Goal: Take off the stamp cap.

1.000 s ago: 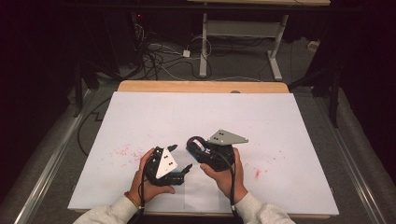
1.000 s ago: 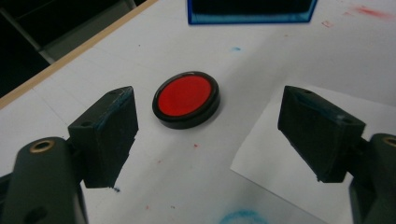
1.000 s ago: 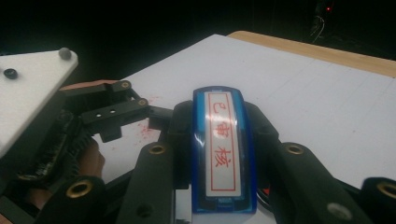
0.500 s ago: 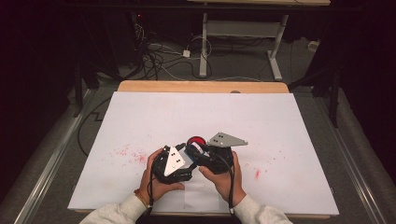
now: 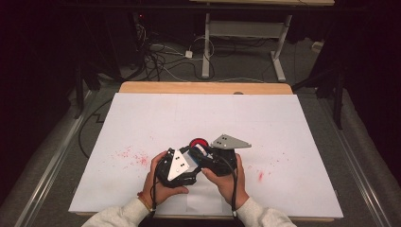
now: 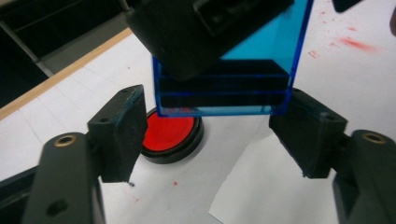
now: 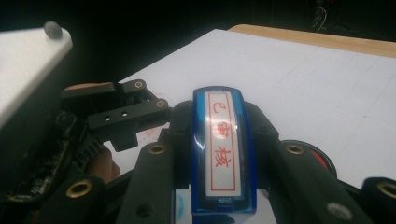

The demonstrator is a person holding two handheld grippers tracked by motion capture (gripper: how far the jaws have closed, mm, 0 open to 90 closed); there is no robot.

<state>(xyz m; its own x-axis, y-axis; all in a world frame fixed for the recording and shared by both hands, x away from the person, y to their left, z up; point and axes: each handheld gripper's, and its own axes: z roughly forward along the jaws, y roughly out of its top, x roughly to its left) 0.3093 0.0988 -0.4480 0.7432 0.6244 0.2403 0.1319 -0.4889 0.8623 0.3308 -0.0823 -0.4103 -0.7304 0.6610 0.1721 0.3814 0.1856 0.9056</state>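
Observation:
A blue see-through stamp (image 7: 222, 149) with a white label and red characters sits between my right gripper's (image 7: 219, 140) jaws, which are shut on it. In the high view both grippers meet at the table's front centre, left gripper (image 5: 193, 160) against right gripper (image 5: 204, 154). My left gripper (image 6: 215, 133) has just been closing its jaws, with the stamp's (image 6: 224, 88) lower end between them. Its pads (image 6: 121, 130) now press the stamp's sides. A round black ink pad (image 6: 168, 133) with a red face lies on the paper just beyond; ink pad (image 5: 198, 143).
White paper (image 5: 203, 113) covers the table, with red ink smears (image 5: 132, 156) at front left and front right. A wooden edge (image 5: 203, 87) runs along the back. Cables (image 5: 161, 56) and desk legs (image 5: 279, 52) stand on the floor beyond.
My left gripper has moved right to meet the right gripper and its jaws have closed around the stamp. The right gripper has stayed where it was.

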